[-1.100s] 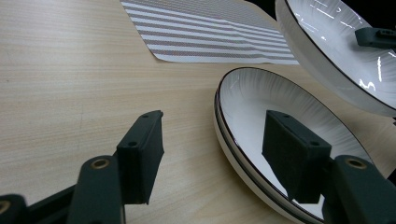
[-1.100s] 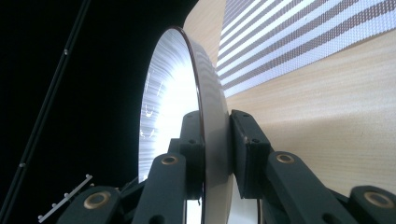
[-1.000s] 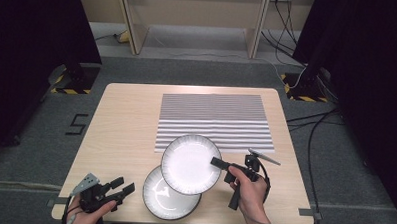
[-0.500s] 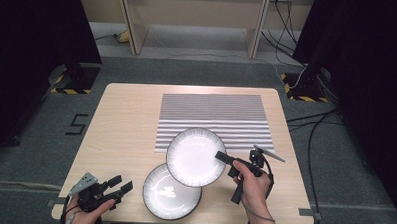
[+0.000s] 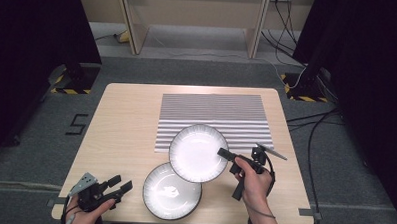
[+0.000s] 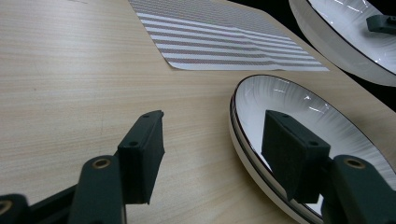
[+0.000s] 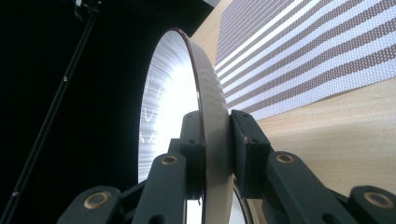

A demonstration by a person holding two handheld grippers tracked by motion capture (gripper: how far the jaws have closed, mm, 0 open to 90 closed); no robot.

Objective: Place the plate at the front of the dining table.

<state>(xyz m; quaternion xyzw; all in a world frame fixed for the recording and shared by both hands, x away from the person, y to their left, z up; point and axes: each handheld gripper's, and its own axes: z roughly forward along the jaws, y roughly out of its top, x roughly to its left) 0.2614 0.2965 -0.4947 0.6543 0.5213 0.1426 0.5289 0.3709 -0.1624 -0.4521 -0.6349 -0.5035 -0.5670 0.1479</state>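
Observation:
My right gripper [image 5: 225,155] is shut on the right rim of a white plate [image 5: 198,153] with a dark edge, holding it in the air over the near edge of the striped mat [image 5: 214,117]. In the right gripper view the plate [image 7: 187,102] stands edge-on between the two jaws of that gripper [image 7: 215,144]. More white plates [image 5: 171,190] lie stacked on the table near the front edge, partly under the lifted one. My left gripper [image 5: 121,184] is open at the front left corner, just left of the stack [image 6: 299,126]; its jaws [image 6: 215,154] hold nothing.
The wooden table [image 5: 126,124] has bare room on its left half. Cables run on the floor to the right. Table legs and dark curtains stand beyond the far edge.
My right gripper has carried the held plate forward and to the right, off the stack and over the mat's near edge. The left gripper has stayed where it was.

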